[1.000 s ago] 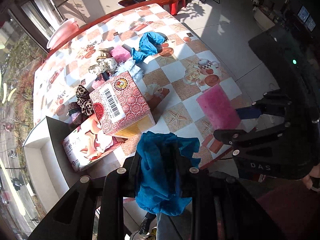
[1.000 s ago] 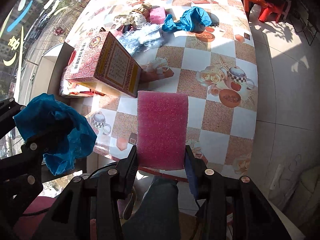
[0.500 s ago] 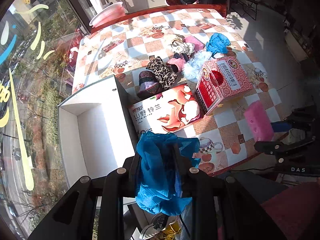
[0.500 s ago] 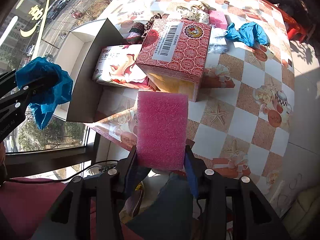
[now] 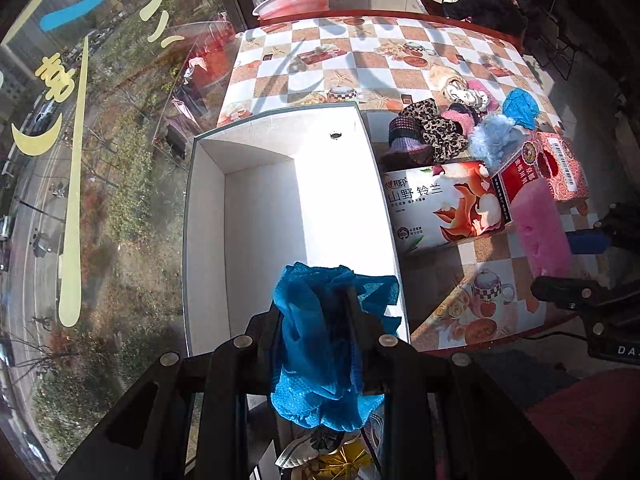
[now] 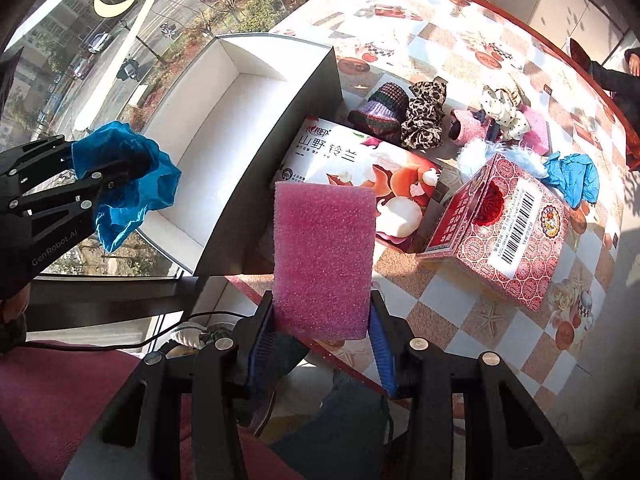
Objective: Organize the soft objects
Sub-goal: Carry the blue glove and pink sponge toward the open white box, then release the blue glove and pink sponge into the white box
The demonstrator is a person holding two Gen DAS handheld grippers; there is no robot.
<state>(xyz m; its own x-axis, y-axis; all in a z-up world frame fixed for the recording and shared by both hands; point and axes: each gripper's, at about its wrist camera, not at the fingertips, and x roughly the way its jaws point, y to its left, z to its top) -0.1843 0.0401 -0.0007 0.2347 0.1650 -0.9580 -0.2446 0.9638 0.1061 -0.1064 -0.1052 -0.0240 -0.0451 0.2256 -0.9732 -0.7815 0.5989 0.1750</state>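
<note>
From the left wrist, the left gripper (image 5: 320, 320) has its jaws clamped on a crumpled blue cloth (image 5: 320, 344), held over the near end of an open white box (image 5: 260, 216) at the worktop's (image 5: 360, 52) edge by the window. Right of the box lie a floral tissue pack (image 5: 444, 208), a red patterned carton (image 5: 552, 168) and a heap of soft things. From the right wrist, the right gripper (image 6: 322, 320) has its jaws pressed on the sides of a pink sponge (image 6: 324, 256), upright above the worktop's near edge, just beside the box's dark outer wall. A second blue cloth (image 6: 576, 178) lies beyond the carton.
</note>
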